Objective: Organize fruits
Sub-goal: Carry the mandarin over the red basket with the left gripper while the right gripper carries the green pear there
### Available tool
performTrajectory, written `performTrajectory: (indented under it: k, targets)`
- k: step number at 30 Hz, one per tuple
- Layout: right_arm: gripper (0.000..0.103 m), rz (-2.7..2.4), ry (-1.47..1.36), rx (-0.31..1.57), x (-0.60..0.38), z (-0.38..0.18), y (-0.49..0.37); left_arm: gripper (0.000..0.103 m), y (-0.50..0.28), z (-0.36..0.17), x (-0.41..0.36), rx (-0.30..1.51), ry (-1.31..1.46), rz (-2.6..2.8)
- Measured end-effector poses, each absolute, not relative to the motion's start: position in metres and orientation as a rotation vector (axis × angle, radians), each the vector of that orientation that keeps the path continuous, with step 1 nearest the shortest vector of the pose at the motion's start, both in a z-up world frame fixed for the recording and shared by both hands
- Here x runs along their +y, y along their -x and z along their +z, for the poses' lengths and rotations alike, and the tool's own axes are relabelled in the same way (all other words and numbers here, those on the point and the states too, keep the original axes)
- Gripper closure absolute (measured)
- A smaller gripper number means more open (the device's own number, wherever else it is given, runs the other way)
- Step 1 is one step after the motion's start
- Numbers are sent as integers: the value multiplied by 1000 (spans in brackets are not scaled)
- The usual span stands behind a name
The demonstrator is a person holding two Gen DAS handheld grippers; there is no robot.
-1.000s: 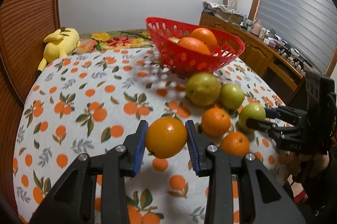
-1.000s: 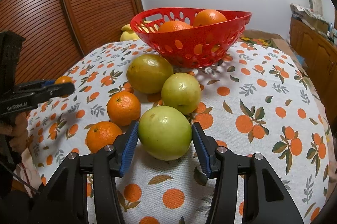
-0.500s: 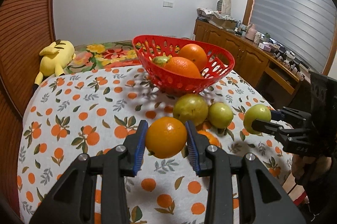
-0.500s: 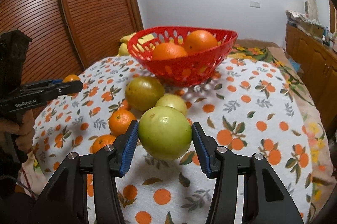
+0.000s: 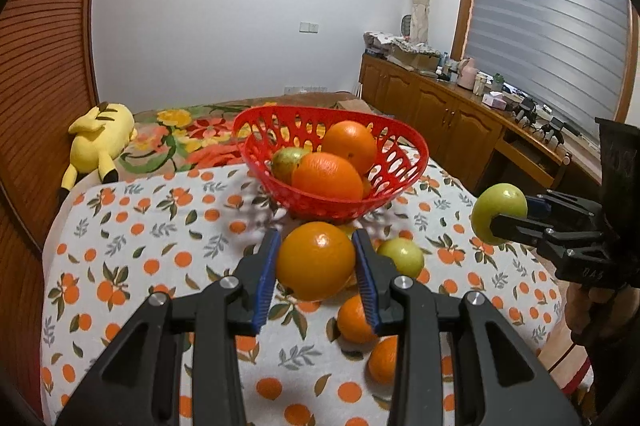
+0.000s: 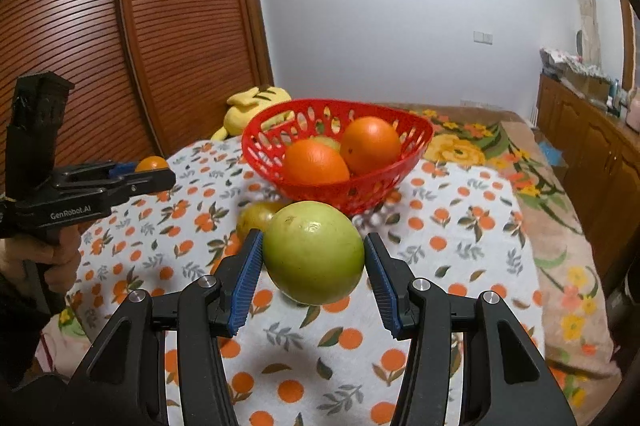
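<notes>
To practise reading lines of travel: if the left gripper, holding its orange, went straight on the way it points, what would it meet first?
Probably the red basket, at its near wall or the oranges inside; the left gripper aims there, though depth is uncertain.

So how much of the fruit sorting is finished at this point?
Partly. The red basket holds two oranges and a greenish fruit. In hand: the left gripper is shut on an orange and the right gripper on a green fruit, both lifted off the table. Left on the tablecloth: at least a green fruit, two small oranges and a yellowish fruit.

basket point(image 5: 404, 168) on table point(image 5: 132, 226), oranges point(image 5: 326, 176) inside
</notes>
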State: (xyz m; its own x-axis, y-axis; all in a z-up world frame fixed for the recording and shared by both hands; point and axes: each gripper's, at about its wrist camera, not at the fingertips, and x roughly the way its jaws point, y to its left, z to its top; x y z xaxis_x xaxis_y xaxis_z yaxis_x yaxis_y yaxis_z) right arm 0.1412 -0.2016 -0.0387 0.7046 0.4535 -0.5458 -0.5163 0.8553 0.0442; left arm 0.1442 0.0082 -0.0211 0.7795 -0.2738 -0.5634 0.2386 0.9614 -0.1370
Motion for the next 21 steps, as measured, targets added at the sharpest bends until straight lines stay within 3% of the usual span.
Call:
performTrajectory:
  k: [21]
  targets:
    - [51, 525, 178, 583, -194, -23, -220, 68, -204, -20, 3, 616, 52, -273]
